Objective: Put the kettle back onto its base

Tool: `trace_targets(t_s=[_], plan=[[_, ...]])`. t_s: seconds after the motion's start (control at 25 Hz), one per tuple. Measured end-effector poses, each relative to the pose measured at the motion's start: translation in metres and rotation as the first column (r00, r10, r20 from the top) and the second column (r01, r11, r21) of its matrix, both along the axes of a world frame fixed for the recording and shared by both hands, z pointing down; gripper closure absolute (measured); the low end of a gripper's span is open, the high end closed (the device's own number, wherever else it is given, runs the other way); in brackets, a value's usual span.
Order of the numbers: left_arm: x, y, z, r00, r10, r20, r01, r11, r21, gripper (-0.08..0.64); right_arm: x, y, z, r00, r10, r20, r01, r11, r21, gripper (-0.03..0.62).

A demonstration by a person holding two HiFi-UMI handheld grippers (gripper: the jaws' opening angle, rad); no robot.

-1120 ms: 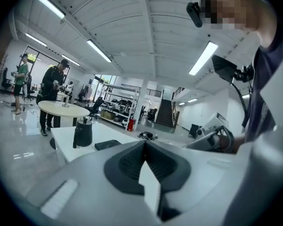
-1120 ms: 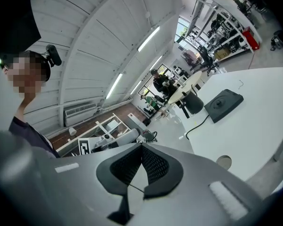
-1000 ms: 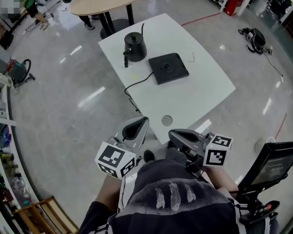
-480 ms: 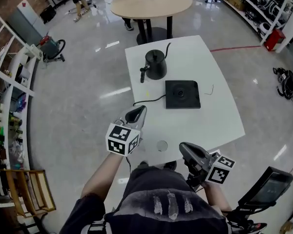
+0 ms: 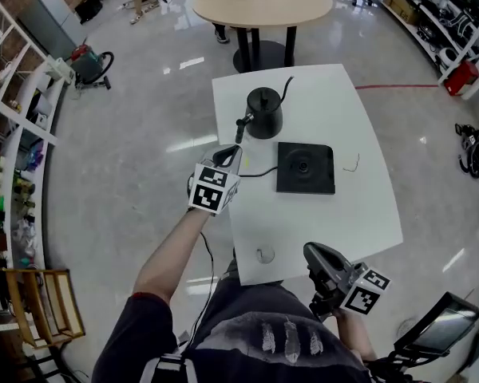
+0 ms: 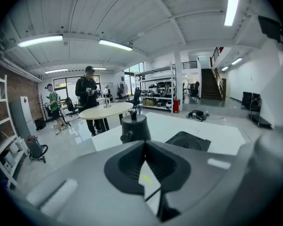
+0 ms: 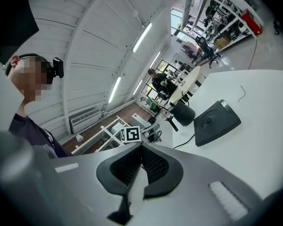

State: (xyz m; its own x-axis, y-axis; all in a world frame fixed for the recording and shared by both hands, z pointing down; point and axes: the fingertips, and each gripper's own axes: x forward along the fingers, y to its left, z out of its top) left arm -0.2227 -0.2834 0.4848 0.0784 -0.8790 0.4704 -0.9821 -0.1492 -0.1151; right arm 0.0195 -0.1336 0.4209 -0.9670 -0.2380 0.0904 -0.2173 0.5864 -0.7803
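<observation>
Kettle (image 5: pixel 264 112) and base (image 5: pixel 305 167), one of each, stand on the white desk (image 5: pixel 335 214). The kettle is black, with a thin curved spout, upright beside the flat square base, not on it. Left gripper (image 5: pixel 230 156) and right gripper (image 5: pixel 312 250) both have fingers clenched, empty.

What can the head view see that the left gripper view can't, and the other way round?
Only the head view: the right gripper and the person's left forearm, seen from above. Only the left gripper view: ceiling lights, a staircase, and the left gripper's jaws closed together with nothing between them. Both: the kettle standing beside its base, not on it, the white table and the round table.
</observation>
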Motion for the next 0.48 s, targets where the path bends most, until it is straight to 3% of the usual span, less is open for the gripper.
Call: trace_targets(t_s=[0.08,0.16,0.28,0.48], plan=[[-0.003,-0.017,0.018,1.000,0.023,-0.017,-0.023,0.999,-0.029,0.552,-0.002,-0.005,0.002,0.999,0.030,-0.036,-0.030,1.000,-0.005,0.594],[-0.009,-0.037,0.033,0.998,0.038,-0.042,-0.040,0.998,-0.053,0.325,-0.010,-0.012,0.003,0.996,0.048,-0.068,-0.049,0.999,-0.011,0.594],[-0.026,-0.065,0.051,0.999,0.035,-0.041,-0.037,0.998,-0.046,0.291,-0.028,-0.016,0.007,0.994,0.034,-0.107,-0.035,0.999,-0.016,0.594],[-0.041,-0.094,0.069,0.998,0.041,-0.038,-0.043,0.998,-0.051,0.295,-0.046,-0.019,0.016,0.986,0.030,-0.164,-0.036,0.999,-0.033,0.594]])
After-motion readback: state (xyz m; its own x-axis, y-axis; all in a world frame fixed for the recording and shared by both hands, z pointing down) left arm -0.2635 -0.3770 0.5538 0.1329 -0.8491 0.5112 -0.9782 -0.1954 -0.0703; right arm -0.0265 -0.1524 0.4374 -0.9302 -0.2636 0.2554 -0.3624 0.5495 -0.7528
